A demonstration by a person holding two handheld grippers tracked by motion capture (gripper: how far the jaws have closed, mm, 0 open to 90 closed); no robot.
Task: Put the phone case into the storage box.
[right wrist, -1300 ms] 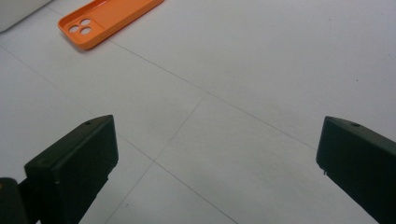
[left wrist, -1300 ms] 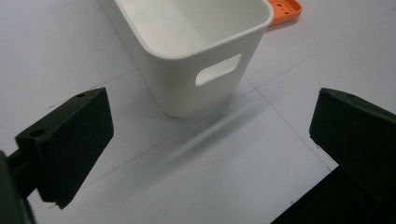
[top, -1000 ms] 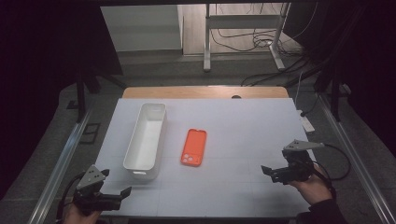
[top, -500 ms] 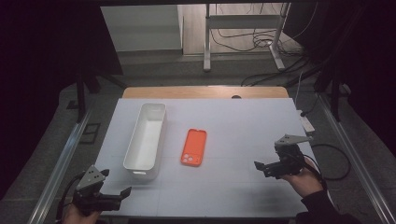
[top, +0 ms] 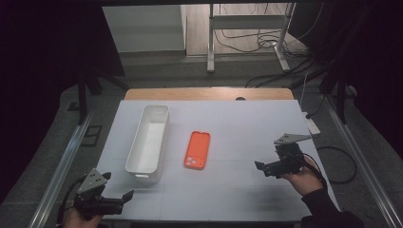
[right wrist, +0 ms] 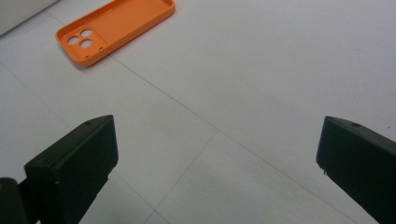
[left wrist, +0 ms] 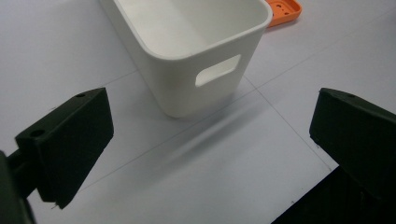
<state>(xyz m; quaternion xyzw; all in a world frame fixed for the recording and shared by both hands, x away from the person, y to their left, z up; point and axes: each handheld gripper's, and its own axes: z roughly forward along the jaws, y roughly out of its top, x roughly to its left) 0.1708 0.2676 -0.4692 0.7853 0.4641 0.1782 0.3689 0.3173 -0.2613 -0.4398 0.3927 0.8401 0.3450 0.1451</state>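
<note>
The orange phone case [top: 197, 149] lies flat at mid-frame, just right of the white bin [top: 148, 137]. The right gripper [top: 264, 167] hovers lower right, jaws apart; the left gripper [top: 124, 198] sits lower left, jaws apart.

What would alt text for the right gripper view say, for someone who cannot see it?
Two black jaws of the right tool stand wide apart, holding nothing, above a white table. Beyond them, at the upper left, an orange phone case lies flat with its hollow side up, three camera holes at its near end.
</note>
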